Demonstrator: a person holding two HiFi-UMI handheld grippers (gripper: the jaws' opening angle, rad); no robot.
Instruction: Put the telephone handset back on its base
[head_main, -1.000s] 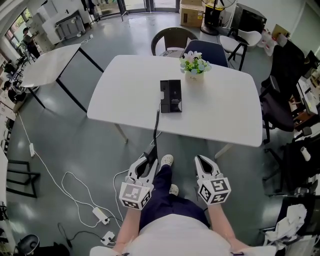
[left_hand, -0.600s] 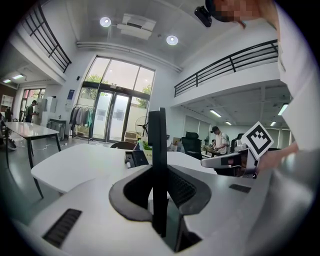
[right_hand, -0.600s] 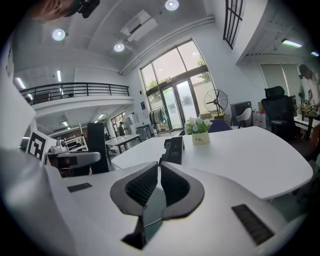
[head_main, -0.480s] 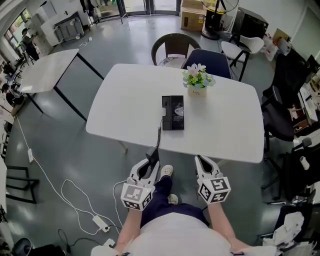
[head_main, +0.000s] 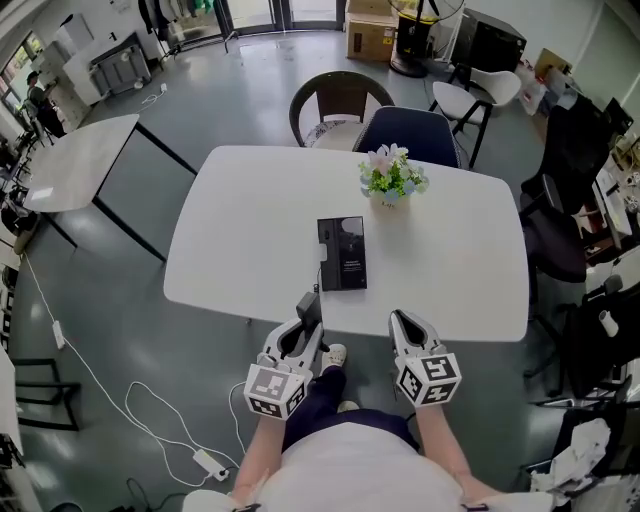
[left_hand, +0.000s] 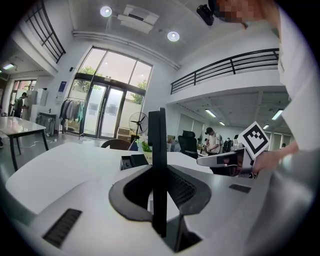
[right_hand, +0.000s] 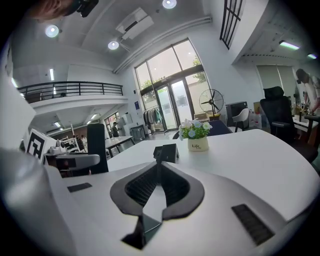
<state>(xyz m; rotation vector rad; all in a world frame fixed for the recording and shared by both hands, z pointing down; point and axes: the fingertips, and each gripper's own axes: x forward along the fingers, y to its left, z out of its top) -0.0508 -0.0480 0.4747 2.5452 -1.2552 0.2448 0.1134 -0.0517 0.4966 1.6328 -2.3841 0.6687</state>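
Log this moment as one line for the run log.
left tool: shut on handset | right tool: shut, empty | base: on table, handset not on it

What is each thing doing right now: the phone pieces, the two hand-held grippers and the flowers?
Telephone handset: off its base, held upright in the air.
Left hand-held gripper: shut on the telephone handset.
Right hand-held gripper: shut, holding nothing.
Telephone base: flat on the table, no handset on it.
Flower pot: upright on the table, beyond the telephone base.
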